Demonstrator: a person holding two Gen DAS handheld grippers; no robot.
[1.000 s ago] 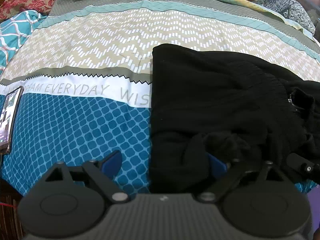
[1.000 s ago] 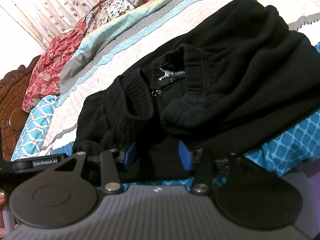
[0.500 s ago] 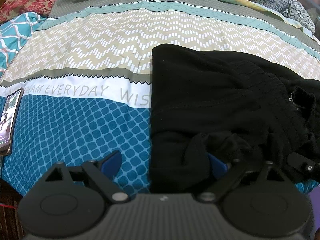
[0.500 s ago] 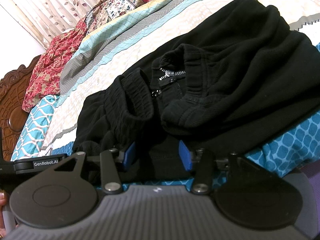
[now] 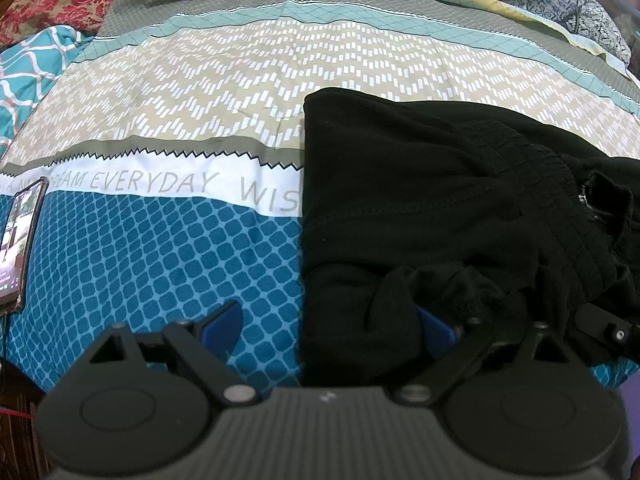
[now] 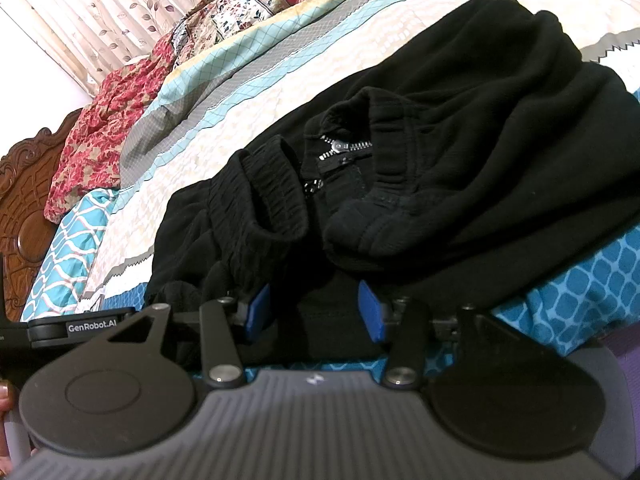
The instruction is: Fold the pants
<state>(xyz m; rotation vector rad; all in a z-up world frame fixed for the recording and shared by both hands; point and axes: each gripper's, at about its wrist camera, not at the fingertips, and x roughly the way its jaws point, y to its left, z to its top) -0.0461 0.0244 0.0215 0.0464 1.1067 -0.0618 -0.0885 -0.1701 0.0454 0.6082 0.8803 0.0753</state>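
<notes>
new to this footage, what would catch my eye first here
A heap of black pants lies bunched on the patterned bedspread, its silver zipper glinting at the open waistband. The left tongs straddle the pants' near left edge, one blue pad over bare bedspread. A phone lies lit at the bed's far left.

Patterned bedspread (image 5: 168, 248) across most of both views, with a white band reading "DREAM EVERYDAY". Lit phone (image 5: 18, 240) at far left edge, lying on it. Red floral fabric (image 6: 104, 120), leaf-print curtain (image 6: 100, 12), and carved wooden headboard (image 6: 24, 200) at upper left.
</notes>
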